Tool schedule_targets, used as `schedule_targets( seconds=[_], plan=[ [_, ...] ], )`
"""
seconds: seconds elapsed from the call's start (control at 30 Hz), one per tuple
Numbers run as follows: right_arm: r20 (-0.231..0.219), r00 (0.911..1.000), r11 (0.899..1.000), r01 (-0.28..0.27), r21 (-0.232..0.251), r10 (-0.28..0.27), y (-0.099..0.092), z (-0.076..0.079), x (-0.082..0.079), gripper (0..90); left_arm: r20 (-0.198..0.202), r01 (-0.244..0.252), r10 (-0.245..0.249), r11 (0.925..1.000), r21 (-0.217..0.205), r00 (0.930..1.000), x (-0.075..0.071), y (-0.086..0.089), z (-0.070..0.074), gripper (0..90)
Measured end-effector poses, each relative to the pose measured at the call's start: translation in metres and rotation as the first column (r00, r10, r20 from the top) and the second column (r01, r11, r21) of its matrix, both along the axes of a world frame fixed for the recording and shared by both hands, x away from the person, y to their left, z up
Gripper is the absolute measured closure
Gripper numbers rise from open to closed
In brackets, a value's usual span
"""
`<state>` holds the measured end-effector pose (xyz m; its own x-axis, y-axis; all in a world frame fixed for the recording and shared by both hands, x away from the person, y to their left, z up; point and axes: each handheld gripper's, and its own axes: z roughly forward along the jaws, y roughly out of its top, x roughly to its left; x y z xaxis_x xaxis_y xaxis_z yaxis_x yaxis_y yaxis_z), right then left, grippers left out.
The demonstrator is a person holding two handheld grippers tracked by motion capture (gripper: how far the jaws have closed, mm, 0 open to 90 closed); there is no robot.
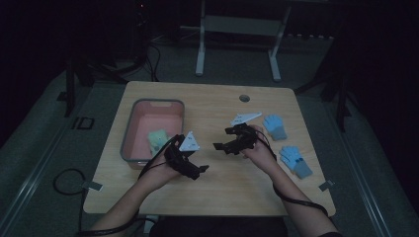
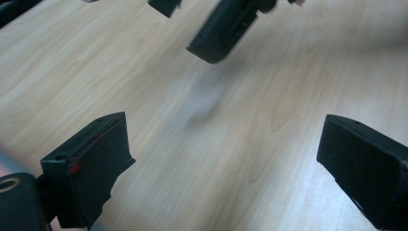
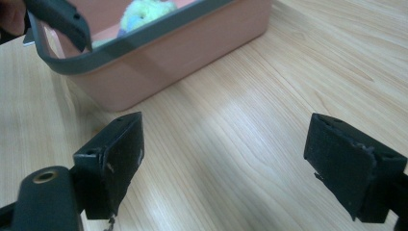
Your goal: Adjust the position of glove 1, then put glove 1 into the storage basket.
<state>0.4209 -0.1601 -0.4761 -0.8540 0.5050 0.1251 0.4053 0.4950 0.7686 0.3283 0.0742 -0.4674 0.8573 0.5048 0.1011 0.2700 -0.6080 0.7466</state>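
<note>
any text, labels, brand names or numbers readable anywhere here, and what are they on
None can be read.
The pink bin, the two blue gloves and the wooden table carry no visible print.
The grey plates on the left claw and right claw look blank.
The floor left of the table bears a dark mark like letters, too dim to read with certainty.

surface (image 3: 269, 144): pale wood grain, smooth, slight sheen | bin (image 3: 192, 62): pink plastic, matt, grey rim | toy (image 3: 144, 12): fluffy plush | gloves (image 1: 274, 126): blue knit cloth | tongs (image 3: 240, 159): black, matt, scuffed
</note>
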Motion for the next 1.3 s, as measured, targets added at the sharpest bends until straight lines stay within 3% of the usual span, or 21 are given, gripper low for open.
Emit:
schedule_targets(
  seconds=[0.33, 0.47, 0.6, 0.83, 1.07, 1.2, 1.3],
  plan=[
    [-0.032, 0.9982, 0.999, 0.051, 0.002, -0.051, -0.027, -0.009, -0.006, 11.9, -0.028, 0.033, -0.033, 0.9995, -0.004, 0.9991, -0.006, -0.019, -0.021, 4.3],
    [-0.012, 0.9979, 0.998, 0.063, -0.018, -0.064, -0.041, -0.016, -0.012, 14.2, -0.039, 0.035, -0.035, 0.9994, -0.006, 0.9986, -0.009, -0.023, -0.031, 4.3],
    [0.003, 0.9967, 0.997, 0.081, -0.016, -0.081, -0.055, -0.02, -0.016, 19.9, -0.044, 0.039, -0.039, 0.9992, 0.007, 0.9983, -0.012, -0.027, -0.042, 4.3],
    [0.013, 0.9918, 0.992, 0.127, -0.01, -0.127, -0.079, -0.026, -0.02, 25.5, -0.059, 0.043, -0.043, 0.9991, -0.006, 0.9973, -0.018, -0.029, -0.058, 4.3],
    [0.031, 0.9868, 0.987, 0.16, -0.02, -0.159, -0.102, -0.031, -0.023, 30.3, -0.07, 0.008, -0.008, 0.9999, -0.007, 0.9975, -0.021, -0.028, -0.072, 1.3],
    [0.045, 0.9807, 0.981, 0.191, -0.014, -0.19, -0.116, -0.032, -0.024, 33.5, -0.085, 0.0, -0.003, 0.9993, -0.036, 0.9964, -0.021, -0.025, -0.077, 1.2],
    [0.05, 0.9755, 0.976, 0.216, -0.018, -0.215, -0.126, -0.031, -0.023, 34.2, -0.08, 0.001, -0.004, 0.9995, -0.032, 0.9968, -0.022, -0.024, -0.08, 1.2]
  ],
)
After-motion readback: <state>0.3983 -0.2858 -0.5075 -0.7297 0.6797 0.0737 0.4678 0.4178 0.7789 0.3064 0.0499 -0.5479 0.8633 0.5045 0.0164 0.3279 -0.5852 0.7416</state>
